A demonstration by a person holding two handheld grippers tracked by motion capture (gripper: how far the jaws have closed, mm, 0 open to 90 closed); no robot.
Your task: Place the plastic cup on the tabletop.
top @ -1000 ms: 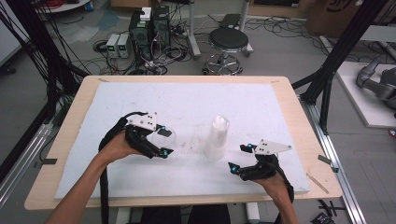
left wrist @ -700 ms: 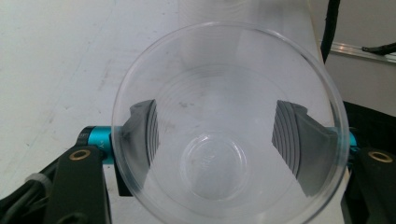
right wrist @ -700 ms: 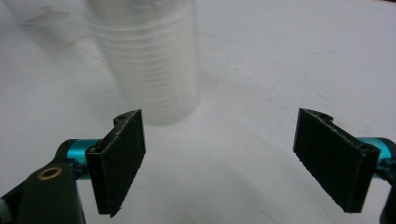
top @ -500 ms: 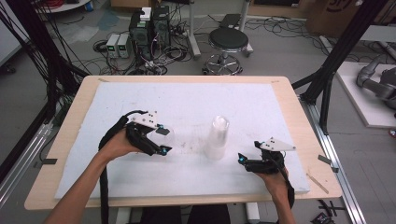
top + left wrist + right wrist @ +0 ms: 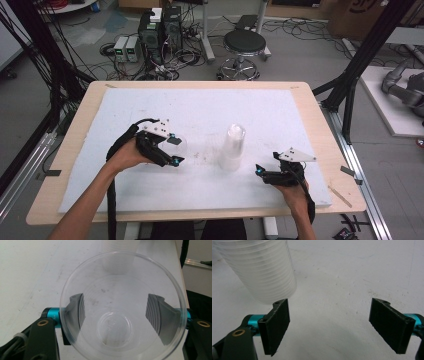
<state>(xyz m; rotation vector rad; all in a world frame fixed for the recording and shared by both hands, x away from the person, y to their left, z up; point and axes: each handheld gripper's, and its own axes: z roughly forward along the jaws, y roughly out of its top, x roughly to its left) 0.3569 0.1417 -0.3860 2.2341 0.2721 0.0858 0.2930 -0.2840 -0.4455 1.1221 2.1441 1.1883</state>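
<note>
We pinched one clear plastic cup [image 5: 122,307] in our left gripper [image 5: 172,150] beside one stack of cups [image 5: 232,148], our right gripper [image 5: 329,325] spread empty.

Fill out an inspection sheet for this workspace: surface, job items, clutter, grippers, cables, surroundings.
Surface: white mat on a wooden table; faint dark specks near the middle.
Job's things: one clear plastic cup held in the left gripper; an upright stack of clear plastic cups near the mat's middle.
Clutter: nothing seen on the mat besides the cups.
Grippers: left gripper shut on the single cup, pads pressing its wall from both sides. Right gripper open, holding nothing, low over the mat beside the stack's base, not touching it.
Cables: a black cable loops from the left gripper along the forearm.
Surroundings: black stool, computer towers and tangled floor wiring beyond the table; black frame posts on both sides.
</note>
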